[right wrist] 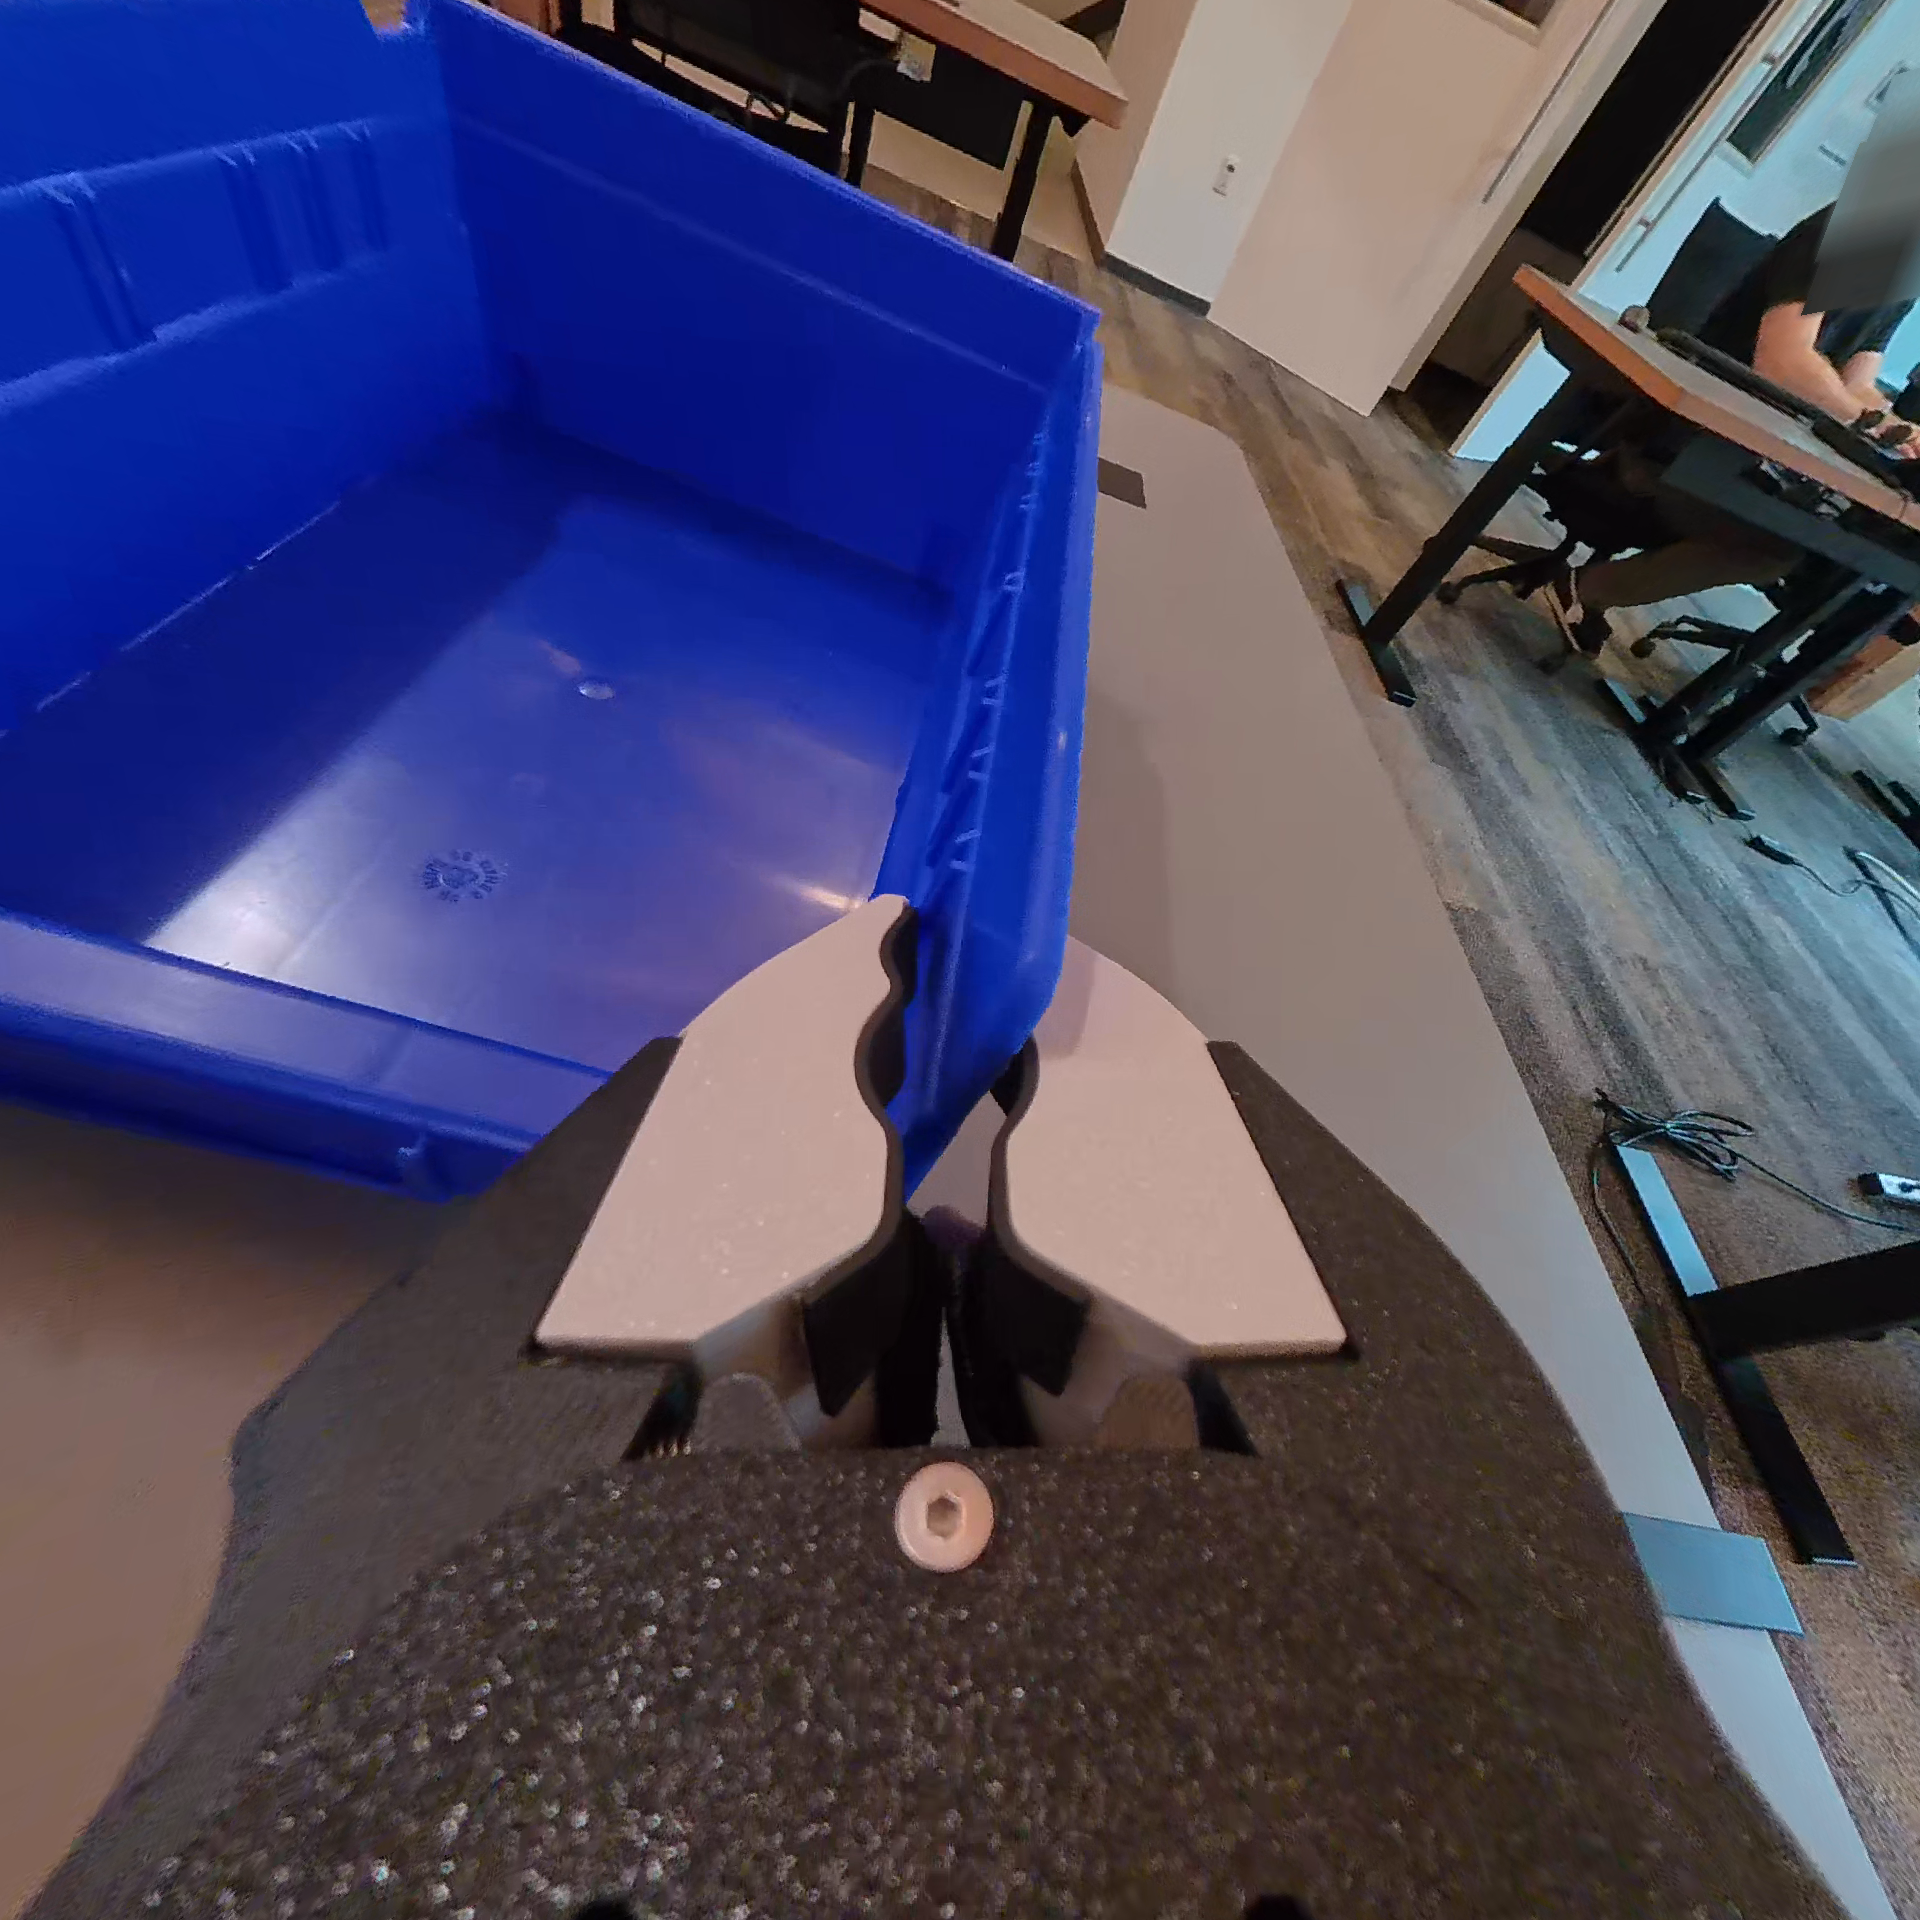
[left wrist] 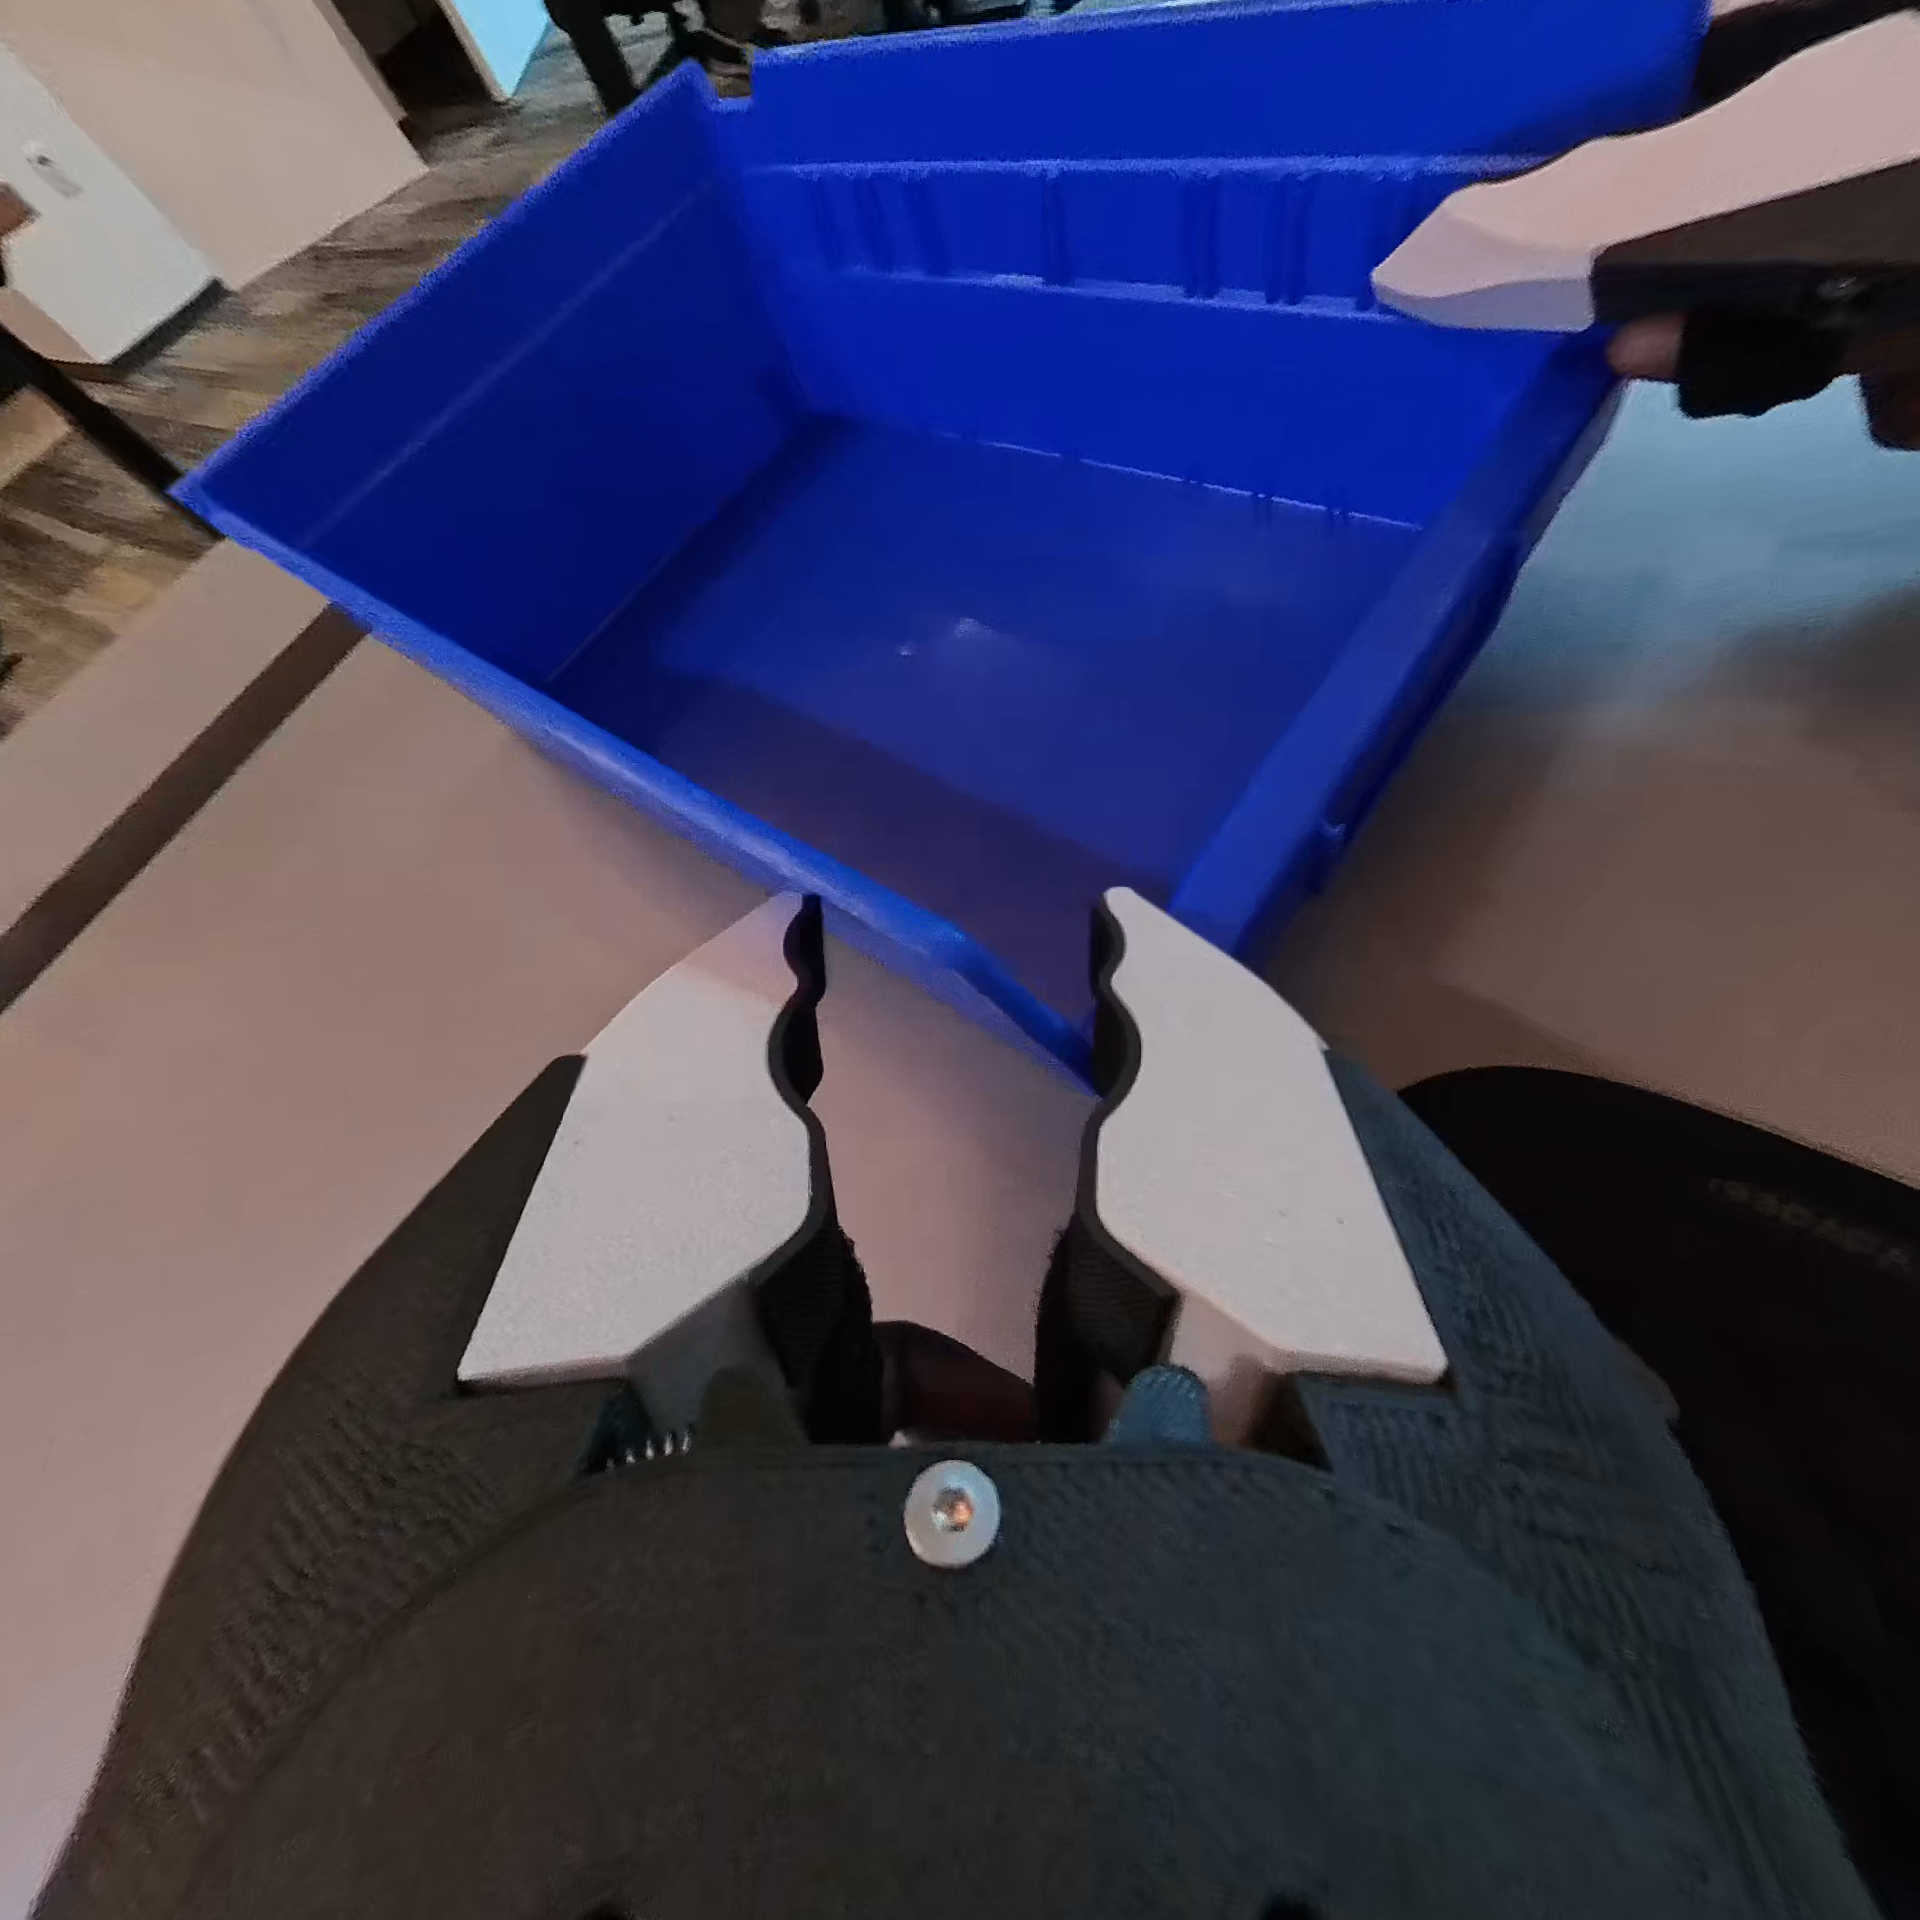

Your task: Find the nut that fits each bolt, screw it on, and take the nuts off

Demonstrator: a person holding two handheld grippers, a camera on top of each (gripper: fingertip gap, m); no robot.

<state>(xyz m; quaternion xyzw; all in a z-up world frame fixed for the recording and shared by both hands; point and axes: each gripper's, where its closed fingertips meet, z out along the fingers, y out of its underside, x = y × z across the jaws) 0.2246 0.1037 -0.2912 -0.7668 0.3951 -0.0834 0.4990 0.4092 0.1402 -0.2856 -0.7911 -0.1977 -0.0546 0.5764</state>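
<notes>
A blue plastic bin (left wrist: 582,436) stands on the table and its inside is bare. No nuts or bolts show in either view. My left gripper (left wrist: 956,914) is open and straddles the bin's low near rim, with one finger outside and one over the inside. My right gripper (right wrist: 987,935) is shut on the bin's right side wall (right wrist: 997,727), with one finger inside and one outside. In the left wrist view a finger (left wrist: 1507,260) of the right gripper shows at the bin's far right corner.
The tan table top (right wrist: 1195,831) ends at an edge just right of the bin, with a grey tape patch (right wrist: 1704,1590) on it. Beyond are floor cables (right wrist: 1683,1132) and desks with a seated person (right wrist: 1766,343). A dark object (left wrist: 1683,1299) lies right of my left gripper. The grippers' ends are close to 20 cm from one another.
</notes>
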